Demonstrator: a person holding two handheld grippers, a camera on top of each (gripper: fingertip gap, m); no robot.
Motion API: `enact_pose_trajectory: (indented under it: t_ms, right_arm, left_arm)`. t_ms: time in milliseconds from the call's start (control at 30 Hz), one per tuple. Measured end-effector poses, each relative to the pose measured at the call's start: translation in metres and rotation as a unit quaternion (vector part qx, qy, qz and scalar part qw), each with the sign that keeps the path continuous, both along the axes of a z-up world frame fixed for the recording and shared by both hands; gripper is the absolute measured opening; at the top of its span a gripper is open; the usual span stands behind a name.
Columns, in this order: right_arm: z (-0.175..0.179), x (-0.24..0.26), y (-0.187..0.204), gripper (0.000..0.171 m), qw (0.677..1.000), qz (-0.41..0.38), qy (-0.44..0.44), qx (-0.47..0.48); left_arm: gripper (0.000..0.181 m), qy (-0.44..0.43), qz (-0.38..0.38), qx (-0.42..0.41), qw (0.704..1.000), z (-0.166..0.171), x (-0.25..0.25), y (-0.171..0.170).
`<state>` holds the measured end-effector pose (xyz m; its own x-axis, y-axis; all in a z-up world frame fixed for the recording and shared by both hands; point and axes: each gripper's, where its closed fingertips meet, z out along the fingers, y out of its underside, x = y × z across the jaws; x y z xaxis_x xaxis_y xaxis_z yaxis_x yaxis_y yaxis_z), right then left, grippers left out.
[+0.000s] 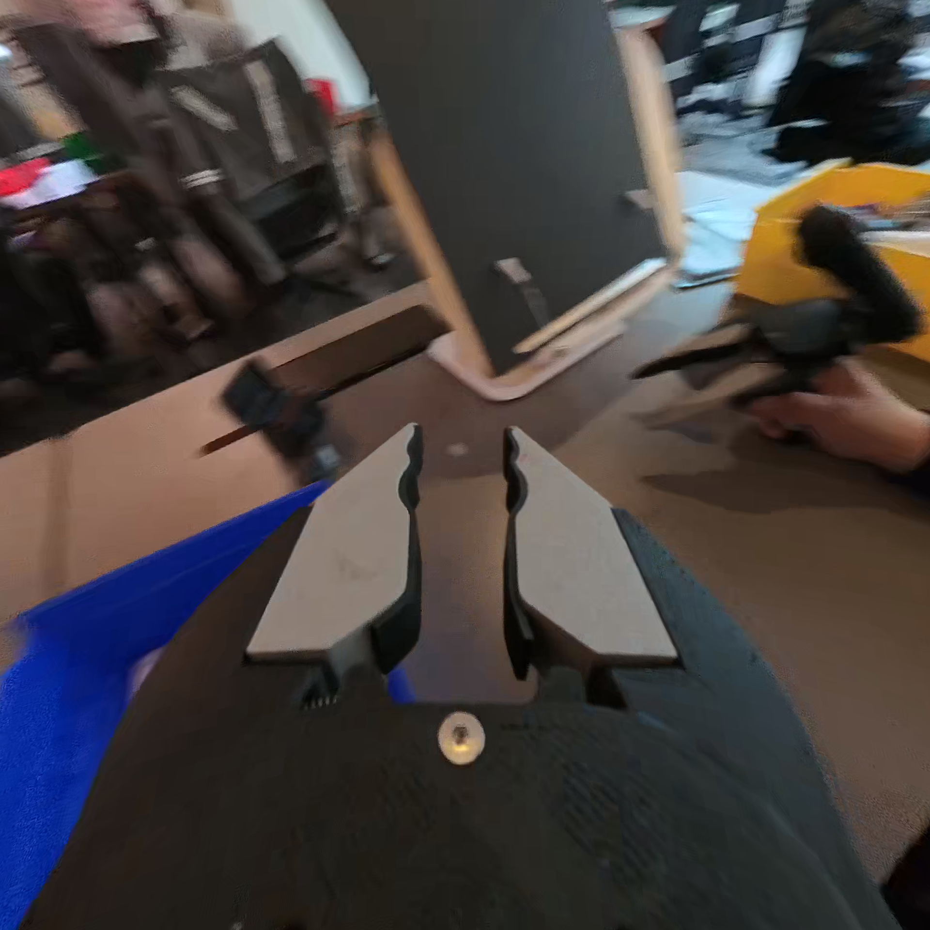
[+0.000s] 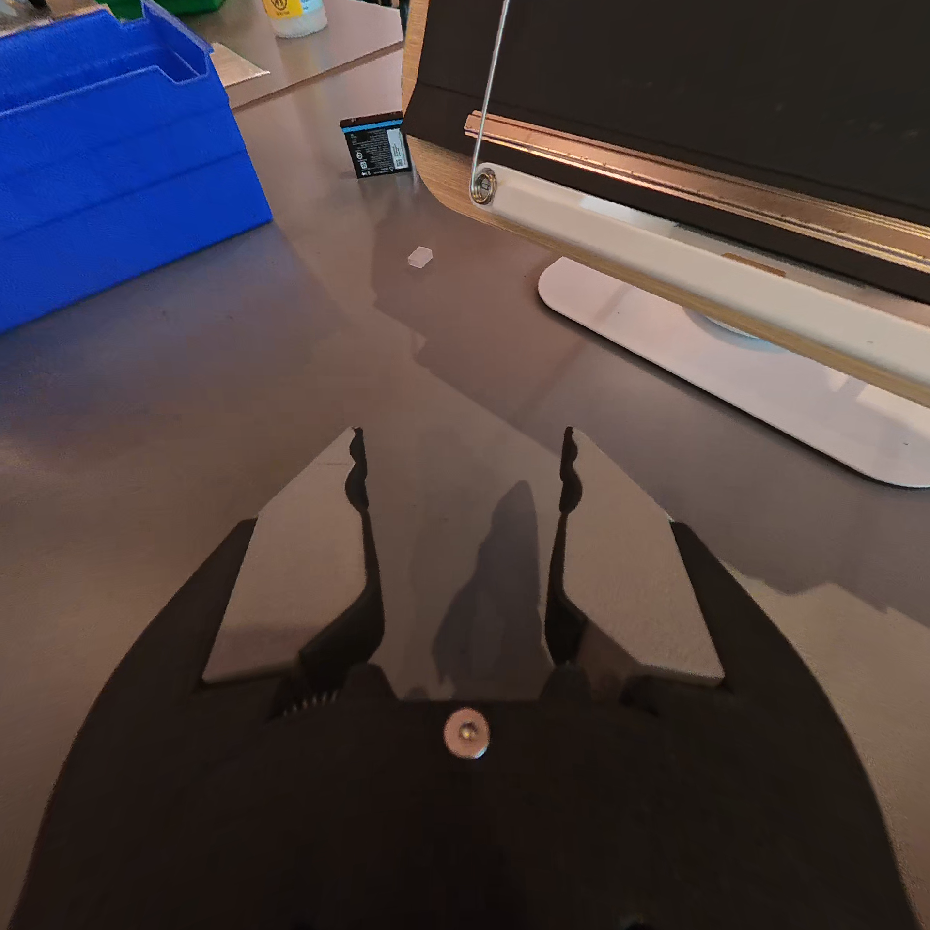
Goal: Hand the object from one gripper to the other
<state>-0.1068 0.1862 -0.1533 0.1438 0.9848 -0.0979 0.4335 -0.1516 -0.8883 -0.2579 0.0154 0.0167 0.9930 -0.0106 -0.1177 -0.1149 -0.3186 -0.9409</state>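
brown laminate made up the surface, and on it the task's object, a small black battery with a printed label, lay flat between the blue bin and the corner of the dark standing board, well ahead of both tongs. the left tongs were parted by a narrow gap and held nothing (that view was badly blurred), while the right tongs stood wide open and empty, low over the surface. a tiny pale block sat alone between the battery and the right tongs.
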Motion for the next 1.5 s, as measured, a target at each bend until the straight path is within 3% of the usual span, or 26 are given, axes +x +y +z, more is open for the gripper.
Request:
enact_pose_trajectory:
  t_ms: [100,167,267,367,400,467,600,667,767,933,1067,1200,1333,1400,1500]
  right_arm:
    - [0.0,0.0,0.0,0.075,1.0,0.002,0.002,-0.018]
    - [-0.001,-0.001,0.0,0.075,1.0,0.002,0.002,-0.03]
    - [-0.001,-0.002,-0.002,0.075,0.999,0.007,0.002,-0.043]
    - [0.0,-0.002,-0.004,0.074,0.999,0.011,0.005,-0.042]
    - [-0.001,-0.002,-0.005,0.074,0.999,0.013,0.005,-0.042]
    - [-0.001,-0.003,-0.007,0.073,0.999,0.016,0.003,-0.04]
    - [-0.003,-0.003,-0.01,0.071,0.999,0.022,-0.003,-0.036]
    - [-0.003,-0.004,-0.011,0.069,0.999,0.024,-0.006,-0.034]
    - [-0.004,-0.004,-0.013,0.068,0.999,0.028,-0.009,-0.033]
    - [-0.005,-0.005,-0.016,0.066,0.999,0.035,-0.012,-0.03]
    - [0.002,-0.008,-0.026,0.065,0.998,0.062,0.009,-0.033]
    - [0.032,-0.008,-0.05,0.065,0.985,0.123,0.087,-0.08]
    - [0.078,0.004,-0.053,0.052,0.965,0.142,0.184,-0.125]
    - [0.099,0.016,-0.049,0.054,0.952,0.149,0.231,-0.134]
    - [0.103,0.027,-0.036,0.068,0.952,0.139,0.241,-0.128]
  left_arm:
    - [0.033,-0.015,0.1,-0.05,0.994,-0.015,-0.088,-0.028]
    - [0.048,-0.074,0.112,-0.128,0.983,-0.064,-0.114,-0.032]
    - [0.043,-0.135,0.121,-0.264,0.947,-0.153,-0.125,-0.033]
    - [0.052,-0.166,0.114,-0.332,0.922,-0.209,-0.117,-0.029]
    - [0.033,-0.133,0.139,-0.299,0.935,-0.207,-0.128,-0.021]
    - [0.02,-0.088,0.139,-0.298,0.94,-0.212,-0.133,-0.016]
    - [0.018,-0.05,0.124,-0.353,0.926,-0.211,-0.137,-0.022]
    - [0.018,0.011,0.133,-0.355,0.925,-0.199,-0.149,-0.026]
    - [0.017,0.058,0.149,-0.315,0.935,-0.159,-0.163,-0.026]
    - [0.017,0.051,0.149,-0.223,0.962,-0.077,-0.157,-0.017]
    - [0.017,0.04,0.081,-0.109,0.99,-0.023,-0.099,0.014]
    - [0.017,0.007,-0.053,-0.017,0.998,-0.003,0.014,0.052]
    - [0.017,-0.047,-0.174,0.016,0.984,-0.03,0.116,0.086]
    - [0.017,-0.072,-0.208,0.016,0.975,-0.055,0.145,0.104]
    - [0.017,-0.1,-0.256,0.057,0.96,-0.076,0.171,0.123]
